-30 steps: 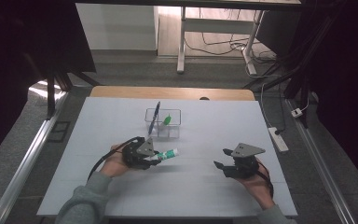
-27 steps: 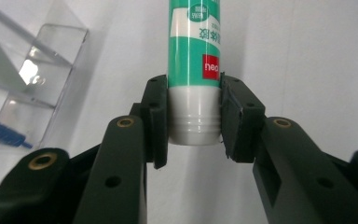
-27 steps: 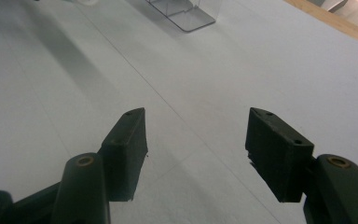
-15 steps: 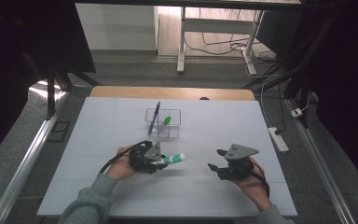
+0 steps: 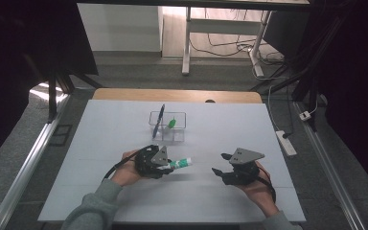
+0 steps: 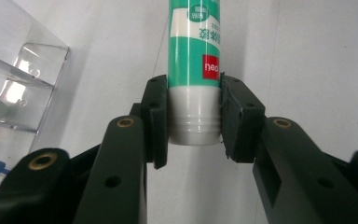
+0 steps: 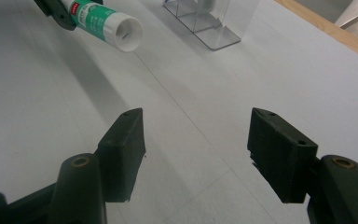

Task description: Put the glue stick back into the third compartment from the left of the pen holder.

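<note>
Glue stick [image 5: 179, 164], green/white, clamped by its white end in left gripper [image 5: 165, 165], held near table's [image 5: 100, 143] front-centre; right gripper [image 5: 222, 171] w/ jaws apart, nothing betw. them, just been opening; clear organiser [image 5: 168, 125] mid-table.

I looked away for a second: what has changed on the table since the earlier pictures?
The left gripper, shut on the glue stick, has swung it to point toward the right gripper, whose empty jaws have just been opening. The clear organizer and the pen in it stayed put.

Black hand-held gripper [image 5: 170, 165] with brass pivot pins, grey sleeves [image 5: 93, 206]
</note>
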A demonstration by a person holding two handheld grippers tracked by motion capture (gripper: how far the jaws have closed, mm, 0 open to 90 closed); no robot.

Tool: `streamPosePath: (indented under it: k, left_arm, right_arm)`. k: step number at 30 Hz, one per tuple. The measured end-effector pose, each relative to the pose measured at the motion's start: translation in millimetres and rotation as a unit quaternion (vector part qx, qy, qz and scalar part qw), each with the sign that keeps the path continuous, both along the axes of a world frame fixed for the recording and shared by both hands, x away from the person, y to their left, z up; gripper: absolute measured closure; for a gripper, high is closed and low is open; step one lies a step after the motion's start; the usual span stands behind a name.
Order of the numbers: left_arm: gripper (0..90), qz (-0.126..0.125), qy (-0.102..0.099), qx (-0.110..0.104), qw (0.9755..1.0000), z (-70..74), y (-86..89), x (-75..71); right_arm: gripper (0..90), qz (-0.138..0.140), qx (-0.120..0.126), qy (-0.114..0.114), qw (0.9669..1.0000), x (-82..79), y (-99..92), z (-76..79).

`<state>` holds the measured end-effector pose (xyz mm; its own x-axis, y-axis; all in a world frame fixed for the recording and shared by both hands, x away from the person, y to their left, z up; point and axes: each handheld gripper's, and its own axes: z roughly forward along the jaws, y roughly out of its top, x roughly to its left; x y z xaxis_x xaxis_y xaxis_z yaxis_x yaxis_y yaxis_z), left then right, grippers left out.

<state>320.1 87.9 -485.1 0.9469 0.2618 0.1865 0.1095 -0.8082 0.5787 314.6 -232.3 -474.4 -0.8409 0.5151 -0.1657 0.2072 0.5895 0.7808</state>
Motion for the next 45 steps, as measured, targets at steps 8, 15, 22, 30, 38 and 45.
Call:
streamPosePath:
  k: [8, 15, 22, 30, 38, 45]
  left_arm:
    - [64.4, -0.001, 0.004, 0.004, 1.0, -0.9, -7.0, -1.0]
    - [64.4, 0.001, 0.007, 0.005, 1.0, -1.9, -13.0, -0.9]
    - [64.4, 0.002, 0.008, 0.005, 1.0, -3.0, -19.9, -1.5]
    - [64.4, -0.003, 0.011, 0.011, 0.9999, -5.1, -28.7, -2.4]
    - [64.4, -0.002, 0.013, 0.016, 0.9998, -5.7, -32.6, -2.7]
    - [64.4, -0.002, 0.018, 0.021, 0.9996, -7.9, -36.1, -2.3]
  right_arm:
    - [36.6, 0.008, -0.002, -0.002, 1.0, -0.4, 5.9, 0.8]
    - [36.6, 0.019, -0.006, -0.005, 0.9998, -2.0, 14.0, 1.5]
    - [36.5, 0.028, -0.011, -0.006, 0.9995, -4.6, 23.5, 4.3]
    - [36.1, 0.045, -0.031, -0.013, 0.9984, -4.6, 40.6, 4.6]
    - [37.1, 0.07, -0.06, -0.007, 0.9958, -4.8, 59.1, 3.8]
    - [37.8, 0.091, -0.077, -0.012, 0.9928, -4.6, 77.7, 3.8]
